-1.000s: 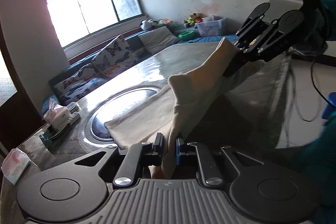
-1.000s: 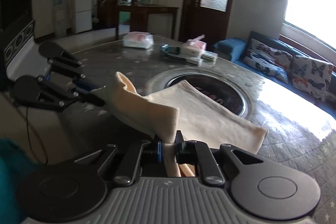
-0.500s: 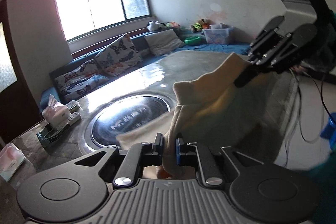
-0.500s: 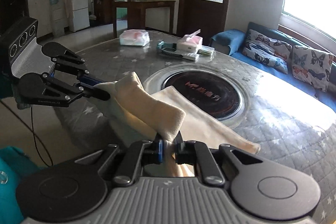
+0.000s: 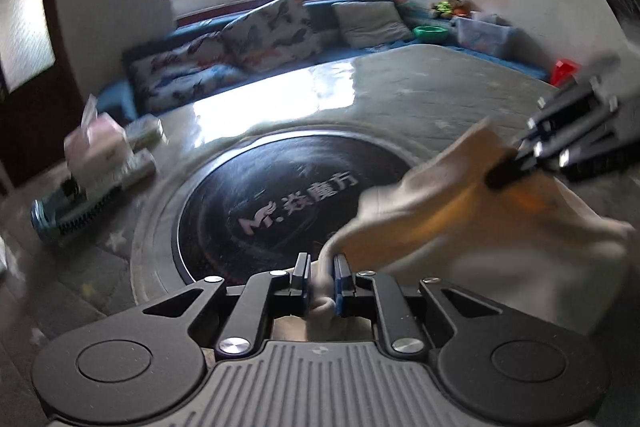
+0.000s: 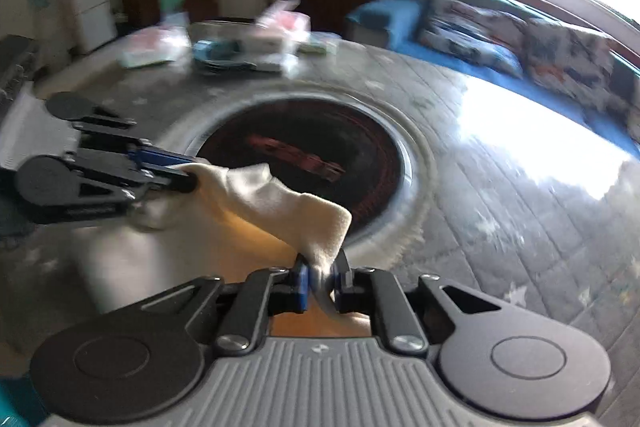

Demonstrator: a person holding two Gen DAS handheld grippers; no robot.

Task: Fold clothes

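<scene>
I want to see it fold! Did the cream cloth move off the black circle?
Yes. The cream cloth, pinched by both grippers, was pulled toward the table's near edge; the black circle it covered now shows fully.

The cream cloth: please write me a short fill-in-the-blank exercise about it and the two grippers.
1. The left gripper is shut on the cream ___.
2. The cream cloth is held by ___ grippers.
3. The right gripper looks toward a round ___ panel set in the table.

Missing words: cloth; two; black
</scene>
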